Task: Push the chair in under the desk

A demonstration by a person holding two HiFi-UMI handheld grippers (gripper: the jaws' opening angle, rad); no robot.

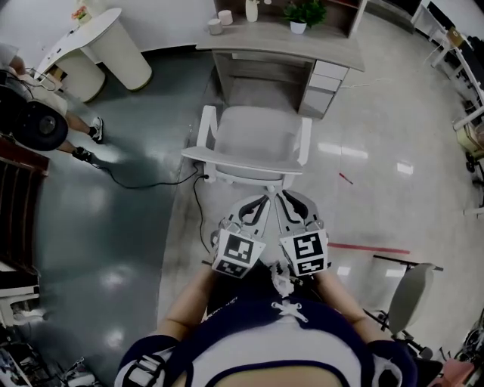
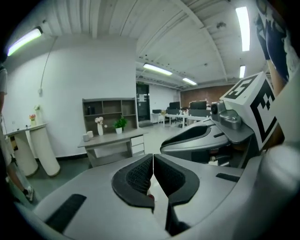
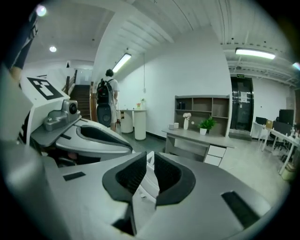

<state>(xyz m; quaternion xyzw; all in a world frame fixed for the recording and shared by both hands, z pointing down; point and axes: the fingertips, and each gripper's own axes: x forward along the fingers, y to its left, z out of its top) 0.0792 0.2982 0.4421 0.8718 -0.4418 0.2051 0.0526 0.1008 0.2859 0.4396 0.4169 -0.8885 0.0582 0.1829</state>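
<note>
A white chair (image 1: 253, 143) with armrests stands on the floor in front of a grey desk (image 1: 283, 45), its seat outside the desk's opening. In the head view my left gripper (image 1: 259, 200) and right gripper (image 1: 286, 199) sit side by side just behind the chair's backrest (image 1: 242, 160), both shut with nothing in them. The left gripper view shows its dark pads (image 2: 140, 176) pressed together, the desk (image 2: 112, 138) far ahead. In the right gripper view the pads (image 3: 166, 174) are closed too, with a bit of the white chair (image 3: 149, 180) between and below them.
The desk carries a potted plant (image 1: 302, 13), a vase (image 1: 251, 9) and cups (image 1: 219, 21), with drawers (image 1: 324, 85) on its right. A black cable (image 1: 151, 183) trails over the floor at the left. A person (image 1: 45, 113) stands far left; another chair (image 1: 412, 295) is right.
</note>
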